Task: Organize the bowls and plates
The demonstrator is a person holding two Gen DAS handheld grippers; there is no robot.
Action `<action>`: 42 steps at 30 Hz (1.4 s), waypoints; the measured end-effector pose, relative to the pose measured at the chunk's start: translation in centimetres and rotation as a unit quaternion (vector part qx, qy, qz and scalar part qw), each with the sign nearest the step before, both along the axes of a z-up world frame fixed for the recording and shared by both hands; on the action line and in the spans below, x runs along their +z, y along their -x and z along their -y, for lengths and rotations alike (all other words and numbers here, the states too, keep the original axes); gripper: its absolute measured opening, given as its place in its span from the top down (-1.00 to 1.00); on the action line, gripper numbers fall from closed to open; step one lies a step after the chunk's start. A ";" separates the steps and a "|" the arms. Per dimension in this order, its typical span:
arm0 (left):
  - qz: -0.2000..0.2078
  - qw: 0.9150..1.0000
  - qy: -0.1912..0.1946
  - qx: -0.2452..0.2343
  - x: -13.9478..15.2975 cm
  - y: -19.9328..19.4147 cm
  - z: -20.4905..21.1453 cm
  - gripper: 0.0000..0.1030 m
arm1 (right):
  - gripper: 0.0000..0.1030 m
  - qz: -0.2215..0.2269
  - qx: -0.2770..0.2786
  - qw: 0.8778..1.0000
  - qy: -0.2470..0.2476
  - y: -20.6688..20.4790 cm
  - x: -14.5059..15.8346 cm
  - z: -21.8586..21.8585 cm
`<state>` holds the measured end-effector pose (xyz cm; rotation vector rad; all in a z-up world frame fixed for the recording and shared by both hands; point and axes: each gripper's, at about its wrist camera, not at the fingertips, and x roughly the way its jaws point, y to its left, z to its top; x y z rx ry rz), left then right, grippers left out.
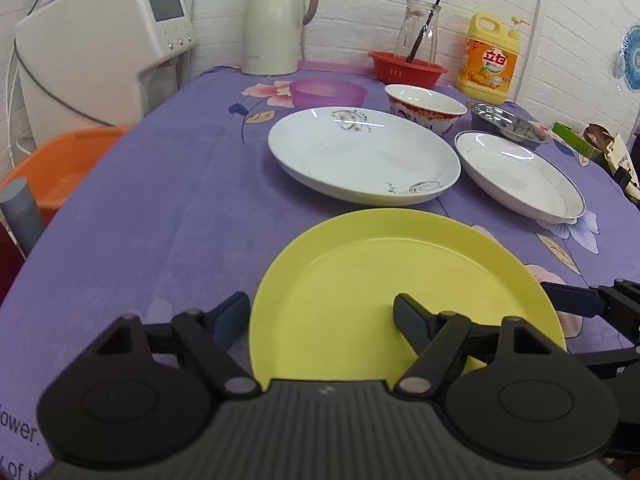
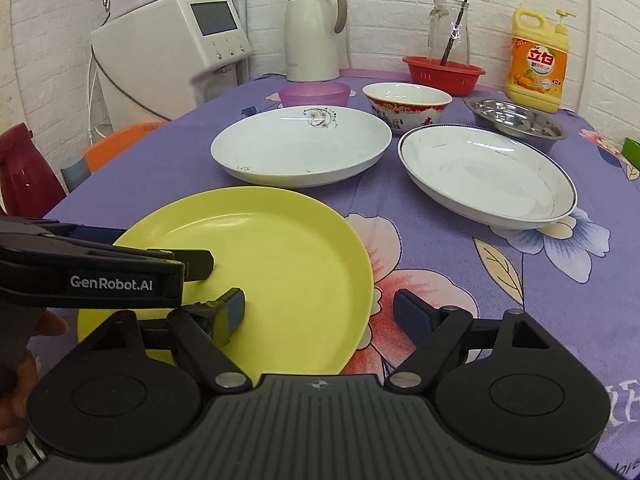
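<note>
A yellow plate [image 1: 400, 280] [image 2: 260, 264] lies at the near edge of the purple tablecloth. My left gripper [image 1: 320, 316] is open and straddles the plate's left rim, one finger outside, one over the plate. My right gripper [image 2: 318, 312] is open and straddles the plate's right rim. Behind lie a large white floral plate [image 1: 360, 152] [image 2: 300, 144] and a blue-rimmed white plate [image 1: 520, 172] [image 2: 488, 172]. Further back stand a purple bowl [image 1: 328, 94] [image 2: 314, 94], a red-patterned bowl [image 1: 424, 106] [image 2: 406, 102] and a steel bowl [image 1: 508, 120] [image 2: 516, 118].
At the back stand a white thermos jug [image 2: 312, 32], a red basket [image 2: 444, 72] holding a glass jar, and a yellow detergent bottle [image 2: 538, 64]. A water dispenser [image 2: 172, 52] and an orange basin [image 1: 52, 164] are off the table's left side.
</note>
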<state>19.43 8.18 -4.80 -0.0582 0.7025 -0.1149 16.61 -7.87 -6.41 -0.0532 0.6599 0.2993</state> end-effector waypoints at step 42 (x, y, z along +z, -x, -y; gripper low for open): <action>0.005 1.000 -0.014 0.003 -0.1 -3.3 -0.2 -0.40 | -1.00 -0.006 0.003 1.000 0.002 -2.0 -0.1 -3.0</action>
